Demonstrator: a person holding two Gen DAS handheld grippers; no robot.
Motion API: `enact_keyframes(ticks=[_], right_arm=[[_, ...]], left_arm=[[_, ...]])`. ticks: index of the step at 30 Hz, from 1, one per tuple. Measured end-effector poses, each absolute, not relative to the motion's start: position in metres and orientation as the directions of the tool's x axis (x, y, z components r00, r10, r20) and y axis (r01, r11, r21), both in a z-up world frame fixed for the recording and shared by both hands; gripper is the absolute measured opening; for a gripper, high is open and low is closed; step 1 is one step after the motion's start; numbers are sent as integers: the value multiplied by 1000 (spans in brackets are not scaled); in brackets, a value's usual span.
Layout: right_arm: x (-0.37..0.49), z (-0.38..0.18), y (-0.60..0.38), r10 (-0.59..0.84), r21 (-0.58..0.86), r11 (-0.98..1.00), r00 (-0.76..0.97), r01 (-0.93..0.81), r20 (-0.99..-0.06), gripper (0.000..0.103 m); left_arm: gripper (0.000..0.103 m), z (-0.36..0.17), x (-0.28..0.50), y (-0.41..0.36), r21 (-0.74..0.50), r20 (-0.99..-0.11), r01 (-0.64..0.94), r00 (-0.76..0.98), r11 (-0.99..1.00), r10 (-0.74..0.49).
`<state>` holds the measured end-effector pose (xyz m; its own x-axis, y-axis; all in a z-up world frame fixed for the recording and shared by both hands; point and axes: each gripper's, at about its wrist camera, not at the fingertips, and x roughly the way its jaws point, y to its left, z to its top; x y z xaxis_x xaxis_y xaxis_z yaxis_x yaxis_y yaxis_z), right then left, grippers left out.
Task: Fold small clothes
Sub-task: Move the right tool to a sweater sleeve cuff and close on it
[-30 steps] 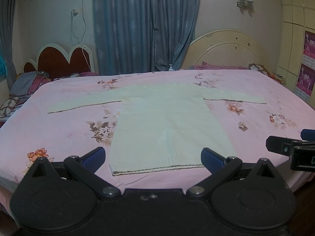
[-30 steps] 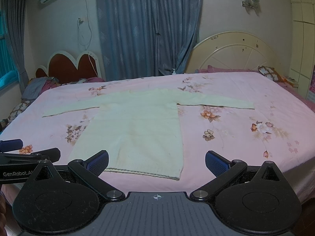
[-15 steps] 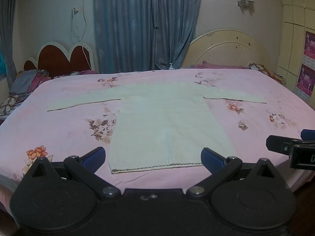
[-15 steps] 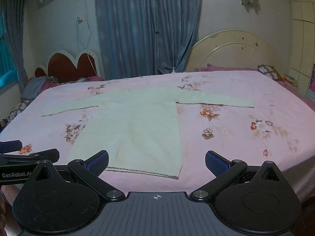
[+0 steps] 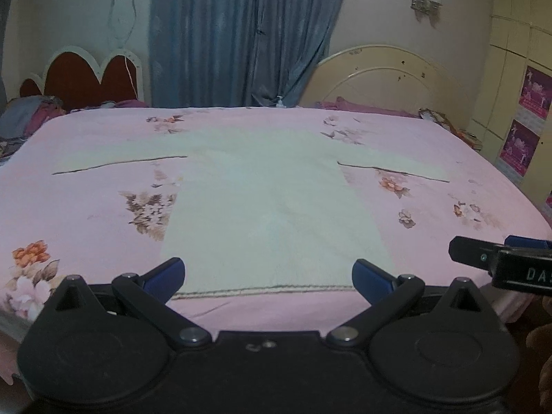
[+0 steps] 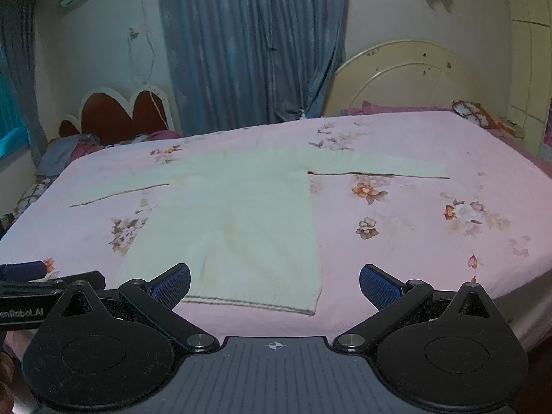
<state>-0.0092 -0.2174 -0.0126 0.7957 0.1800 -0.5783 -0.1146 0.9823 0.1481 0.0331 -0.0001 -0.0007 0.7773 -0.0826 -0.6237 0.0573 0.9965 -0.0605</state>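
A: Where does the sweater (image 5: 272, 207) lie?

B: Flat on the pink floral bedsheet (image 5: 86, 203), spread out, about the middle of the bed. Pale cream knit. Hem edge at the near side of the bed, nearest both cameras; neck end points away, toward the blue curtain (image 5: 241, 34) on the far wall.

A: Long axis?

B: Body runs hem to neck, near to far. Sleeves stretch straight out crosswise to that, one toward the red scalloped headboard (image 5: 89, 76), the other toward the cream arched headboard (image 5: 390, 79). So a T shape, cross-bar on the far side of the body. Sleeve tip on the cream-headboard side ends well short of the sheet's edge.

A: Left gripper (image 5: 269, 276)?

B: Jaws spread wide, nothing between them. Blue pads (image 5: 165, 274) sit just over the sweater's hem, one near each hem corner in the left wrist view. Cannot tell whether they touch the cloth.

A: Right gripper (image 6: 274, 284)?

B: Also wide apart and empty. In its own view the hem's corner on the cream-headboard side falls between the pads; the other pad (image 6: 377, 284) is over bare sheet beside the sweater. Seen from the left wrist camera it shows as a black bar at the sweater's right, off the cloth.

A: Cloth condition?

B: Smooth, no folds visible. Faint yellowish marks on the lower body in the right wrist view.
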Motion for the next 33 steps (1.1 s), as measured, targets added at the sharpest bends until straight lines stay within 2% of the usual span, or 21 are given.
enact_keyframes(ticks=[8, 10, 14, 17, 19, 23, 27, 32, 33], right_arm=[[41, -13, -222, 116, 143, 989, 823, -42, -556, 103], [55, -13, -223, 99, 143, 989, 830, -24, -549, 103], [85, -11, -226, 68, 155, 988, 847, 17, -528, 103], [108, -8, -230, 49, 172, 984, 857, 47, -512, 103], [123, -8, -233, 30, 174, 982, 863, 68, -504, 103], [149, -11, -248, -12, 174, 978, 866, 114, -499, 103], [177, -21, -274, -46, 179, 972, 865, 155, -499, 102], [230, -43, -328, -88, 212, 952, 863, 219, -498, 102], [242, -48, -338, -91, 221, 948, 859, 230, -504, 102]], left_arm=[[103, 4, 86, -3, -34, -577, 102, 810, 994, -103], [102, 4, 101, 0, -58, -569, 135, 810, 989, -144], [96, 5, 131, 6, -45, -564, 146, 813, 988, -146], [97, 8, 153, 14, -32, -551, 138, 824, 990, -133], [103, 8, 169, 20, -55, -545, 131, 826, 990, -140], [103, 4, 197, 23, -152, -536, 132, 822, 980, -194], [103, -7, 230, 9, -194, -541, 146, 809, 970, -230], [102, -23, 277, -19, -161, -561, 105, 808, 981, -178], [99, -26, 288, -26, -161, -574, 106, 799, 981, -181]])
